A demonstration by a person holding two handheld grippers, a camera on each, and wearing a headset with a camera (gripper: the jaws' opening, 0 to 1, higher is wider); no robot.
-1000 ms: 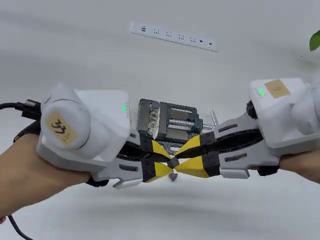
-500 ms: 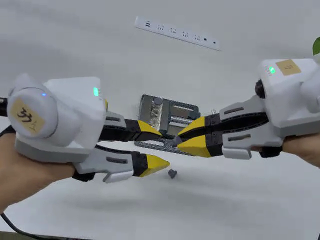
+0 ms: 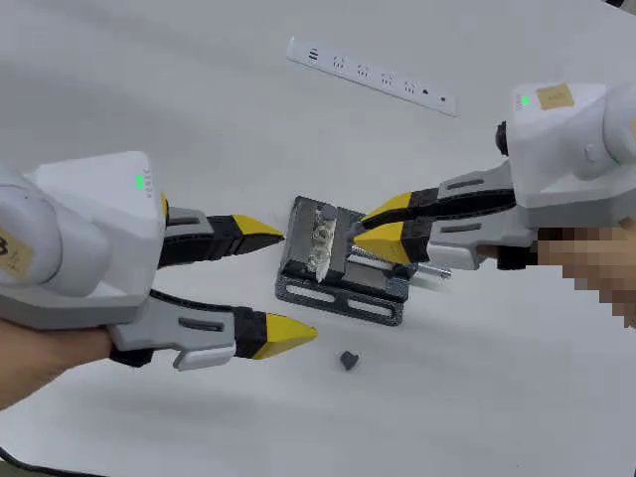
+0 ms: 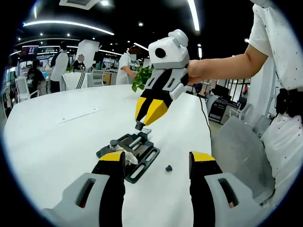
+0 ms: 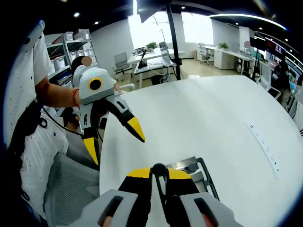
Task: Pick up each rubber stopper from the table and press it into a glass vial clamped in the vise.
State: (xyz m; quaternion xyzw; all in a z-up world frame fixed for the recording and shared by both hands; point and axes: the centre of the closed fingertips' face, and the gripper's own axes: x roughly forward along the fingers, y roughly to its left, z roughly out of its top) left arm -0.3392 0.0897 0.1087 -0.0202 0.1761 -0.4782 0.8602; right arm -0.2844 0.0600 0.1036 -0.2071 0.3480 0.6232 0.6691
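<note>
right gripper (image 3: 359, 227) pinched shut on a dark rubber stopper (image 5: 158, 168), hanging over the vise (image 3: 341, 295), left gripper (image 3: 299, 285) wide open beside it, second stopper (image 3: 348, 360) lying on the table (image 3: 199, 119) near the vise

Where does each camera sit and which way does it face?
Head view: on the headset, looking forward and down at the vise; left gripper and right gripper flank it, a hand at lower left.
Left gripper view: on the left gripper, looking along its open fingers toward the vise and right gripper; the person's arm and shirt show.
Right gripper view: on the right gripper, looking past the held stopper at the left gripper; arm and shirt show.
Shared: both gripper views show the vise.
</note>
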